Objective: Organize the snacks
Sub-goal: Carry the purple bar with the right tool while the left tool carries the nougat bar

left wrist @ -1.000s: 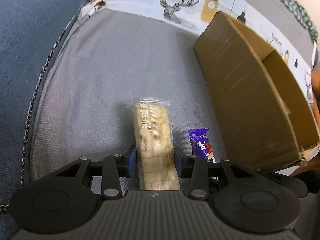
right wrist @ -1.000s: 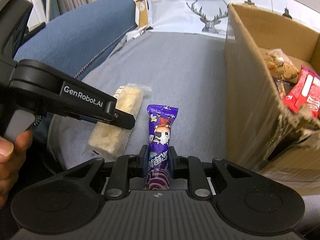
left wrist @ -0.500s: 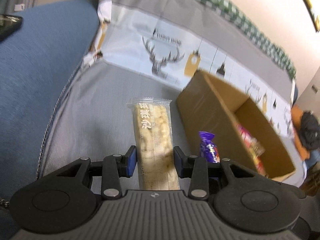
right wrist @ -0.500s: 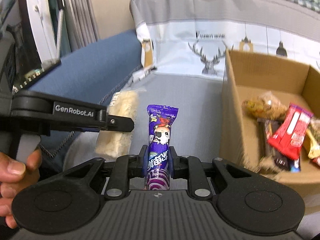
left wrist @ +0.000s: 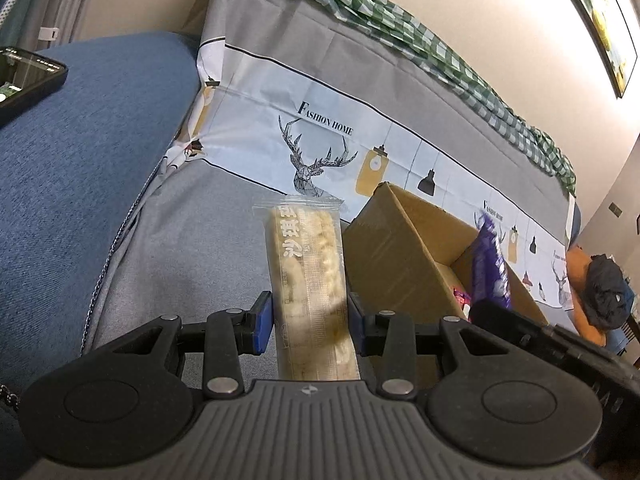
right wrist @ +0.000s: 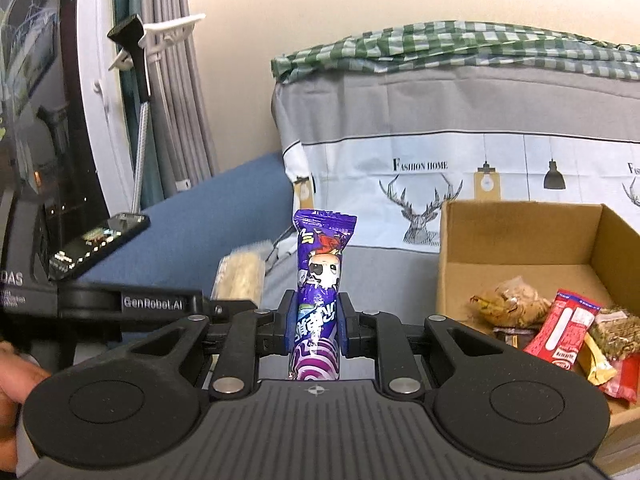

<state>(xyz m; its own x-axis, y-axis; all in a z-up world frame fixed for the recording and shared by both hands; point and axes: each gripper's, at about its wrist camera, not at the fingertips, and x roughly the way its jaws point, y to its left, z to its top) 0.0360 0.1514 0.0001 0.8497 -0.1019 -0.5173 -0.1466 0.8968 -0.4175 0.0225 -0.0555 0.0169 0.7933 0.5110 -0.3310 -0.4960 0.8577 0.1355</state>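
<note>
My left gripper (left wrist: 310,320) is shut on a long clear-wrapped pale rice-crisp bar (left wrist: 306,272) and holds it up off the grey sofa cover, left of the open cardboard box (left wrist: 394,256). My right gripper (right wrist: 317,322) is shut on a purple cartoon-print candy pack (right wrist: 320,280), held upright in the air left of the box (right wrist: 520,236). The purple pack also shows in the left wrist view (left wrist: 490,264) above the box's near corner. The rice-crisp bar shows in the right wrist view (right wrist: 242,276) at the left gripper's tip.
Several snacks lie in the box: a brown crumbly bag (right wrist: 510,302), a red packet (right wrist: 564,330), a yellow-wrapped one (right wrist: 596,364). A phone (left wrist: 24,80) rests on the blue armrest (left wrist: 80,168). The deer-print backrest (right wrist: 440,176) stands behind the box.
Both grippers have lifted their snacks off the sofa seat and tilted up; the box now sits lower in both views, with its inside more visible from the right wrist.
</note>
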